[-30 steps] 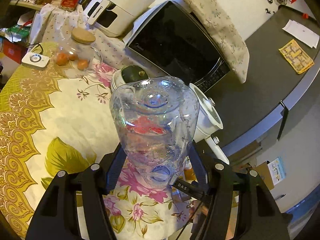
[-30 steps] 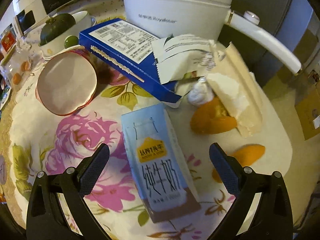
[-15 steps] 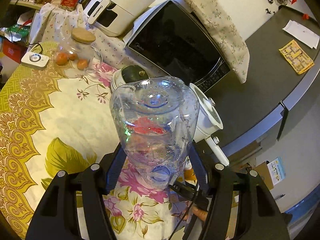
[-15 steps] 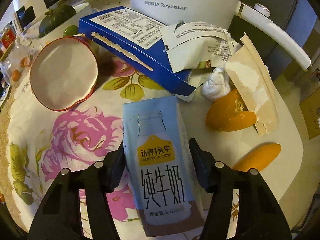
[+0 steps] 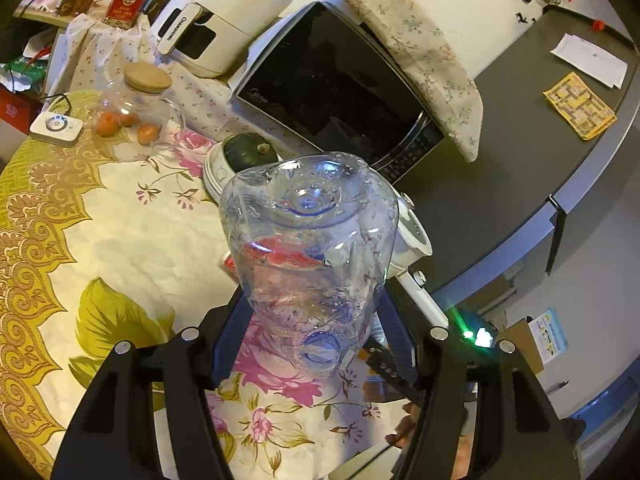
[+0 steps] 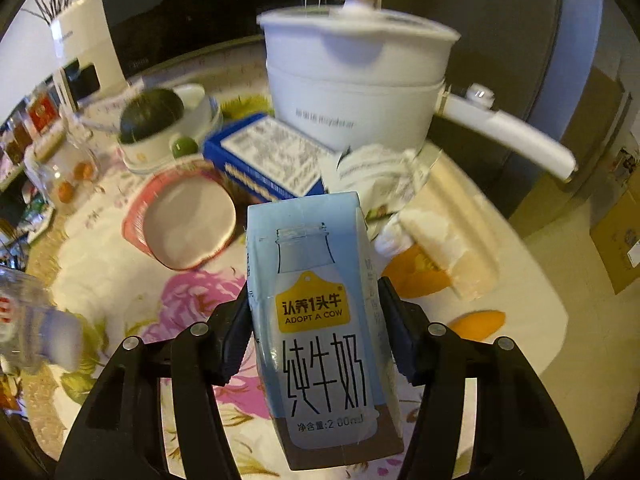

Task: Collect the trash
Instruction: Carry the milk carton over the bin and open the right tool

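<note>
My left gripper [image 5: 310, 336] is shut on a clear plastic bottle [image 5: 308, 256] with a red label, held base-first above the floral tablecloth. The bottle also shows at the left edge of the right wrist view [image 6: 32, 320]. My right gripper [image 6: 316, 332] is shut on a light blue milk carton [image 6: 320, 320] and holds it tilted up off the table. On the table beyond lie a red paper bowl [image 6: 188, 224], a blue box [image 6: 268, 160], a torn wrapper [image 6: 376, 176], a beige pouch [image 6: 452, 256] and orange peels [image 6: 476, 324].
A white electric pot [image 6: 352, 92] with a long handle stands behind the trash. A bowl with a dark squash [image 6: 156, 120], a glass jar of oranges [image 5: 136, 116], a microwave [image 5: 332, 84] and an air fryer [image 5: 224, 20] line the back. The table edge is at right.
My right gripper closed on the milk carton and lifted it off the table, tilting it up. My left gripper keeps holding the bottle almost still.
</note>
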The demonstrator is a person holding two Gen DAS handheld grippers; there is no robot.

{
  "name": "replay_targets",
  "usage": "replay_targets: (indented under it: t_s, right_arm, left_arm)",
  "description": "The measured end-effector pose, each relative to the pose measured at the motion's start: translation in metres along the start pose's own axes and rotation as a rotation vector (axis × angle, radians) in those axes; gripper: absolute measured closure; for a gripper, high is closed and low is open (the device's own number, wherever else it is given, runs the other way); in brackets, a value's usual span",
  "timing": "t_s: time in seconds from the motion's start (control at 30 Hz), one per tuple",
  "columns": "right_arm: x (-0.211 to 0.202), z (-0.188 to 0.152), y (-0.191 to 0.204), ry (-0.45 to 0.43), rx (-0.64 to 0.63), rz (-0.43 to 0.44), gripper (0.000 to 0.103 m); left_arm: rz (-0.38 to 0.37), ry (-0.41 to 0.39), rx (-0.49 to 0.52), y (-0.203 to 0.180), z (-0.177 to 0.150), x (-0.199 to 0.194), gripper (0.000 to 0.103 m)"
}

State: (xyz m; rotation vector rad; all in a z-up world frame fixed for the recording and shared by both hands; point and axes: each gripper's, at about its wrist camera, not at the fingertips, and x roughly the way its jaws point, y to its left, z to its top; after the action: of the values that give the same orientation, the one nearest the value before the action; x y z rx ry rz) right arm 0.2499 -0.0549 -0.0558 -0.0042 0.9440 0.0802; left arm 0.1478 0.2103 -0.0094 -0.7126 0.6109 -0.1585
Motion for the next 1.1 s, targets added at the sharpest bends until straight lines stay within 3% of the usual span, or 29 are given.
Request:
replay_targets:
  t_s: [0.23, 0.6, 1.1]
  right_arm:
    - [-0.027, 0.001, -0.017, -0.055, 0.029, 0.005, 0.047]
    - [-0.062, -0.028, -0.061, -0.101, 0.102, -0.031, 0.047]
    - [-0.091, -0.107, -0.147, -0.076, 0.243, -0.131, 0.047]
  left_arm:
    - [-0.02, 0.01, 0.02, -0.012, -0.007, 0.003, 0.041]
    - [-0.056, 0.057, 0.076, -0.037, -0.027, 0.014, 0.041]
    - [-0.123, 0.184, 0.138, -0.073, -0.068, 0.035, 0.041]
